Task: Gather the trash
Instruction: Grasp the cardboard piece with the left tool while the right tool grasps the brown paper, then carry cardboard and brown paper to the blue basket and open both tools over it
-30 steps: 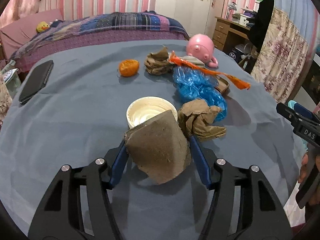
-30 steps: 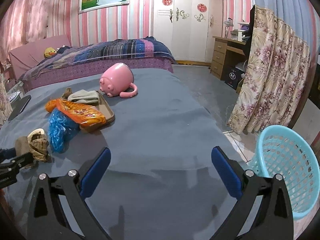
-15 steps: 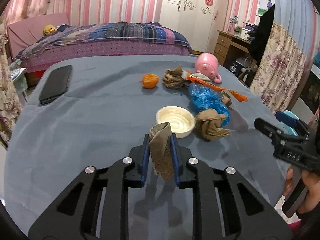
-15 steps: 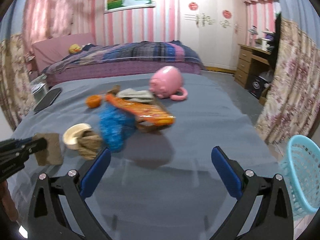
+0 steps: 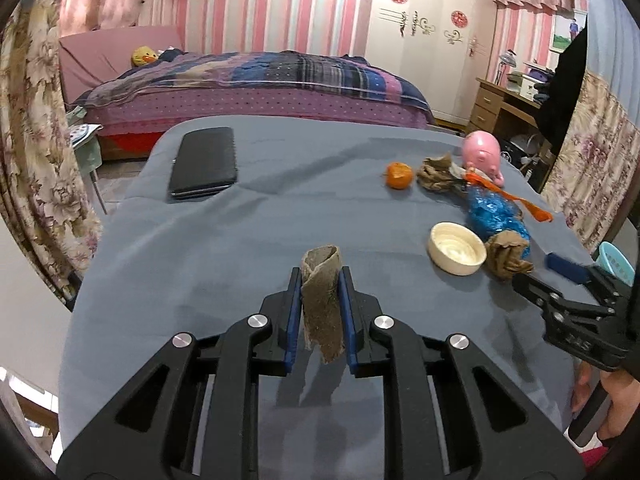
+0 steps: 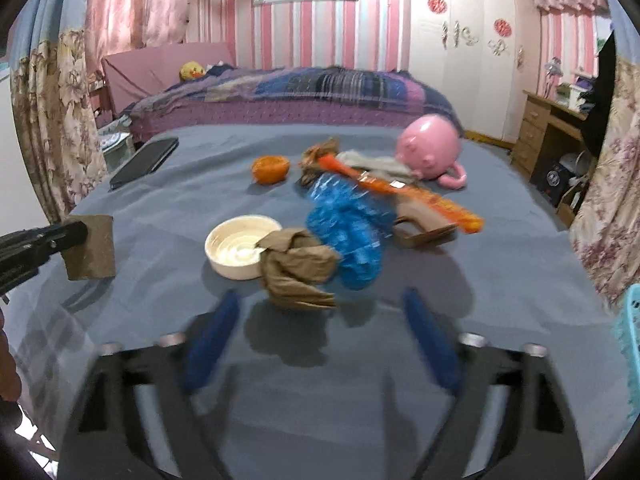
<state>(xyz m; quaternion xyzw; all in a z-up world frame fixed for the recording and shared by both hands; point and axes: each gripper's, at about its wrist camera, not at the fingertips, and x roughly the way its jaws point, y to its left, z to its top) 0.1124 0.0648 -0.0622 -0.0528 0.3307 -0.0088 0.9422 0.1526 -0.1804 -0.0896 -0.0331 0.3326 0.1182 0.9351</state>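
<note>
Pink-striped bedroom, grey-blue cloth over table point(image 5: 224, 248), litter scattered toward its right half

Nearest, in left wrist view: left gripper point(image 5: 320, 276) clamped narrow on brown cardboard scrap point(image 5: 322, 304), folded upright between blue pads, lifted clear of cloth; same scrap point(image 6: 90, 246) seen from right wrist view at far left

Right gripper point(image 6: 316, 312) spread wide, holding nothing, blurred, hovering just short of crumpled brown paper point(image 6: 298, 268); also visible at right edge of left wrist view point(image 5: 568, 276)

Just beyond: white bowl point(image 6: 242, 246) touching that brown paper, blue plastic bag point(image 6: 348, 228) behind, orange wrapper point(image 6: 404, 194) lying across a cardboard piece point(image 6: 424, 226)

Farther: second brown paper wad point(image 5: 436, 174), orange fruit point(image 5: 399, 175), pink pig mug point(image 6: 430, 150), black phone case point(image 5: 204, 162) well apart at left

Teal basket point(image 6: 630, 336) at right edge, off the table

Judged early in the job: one scrap in hand but not binned, nothing visibly in basket, brown wads, blue bag, wrapper and cardboard left on cloth
</note>
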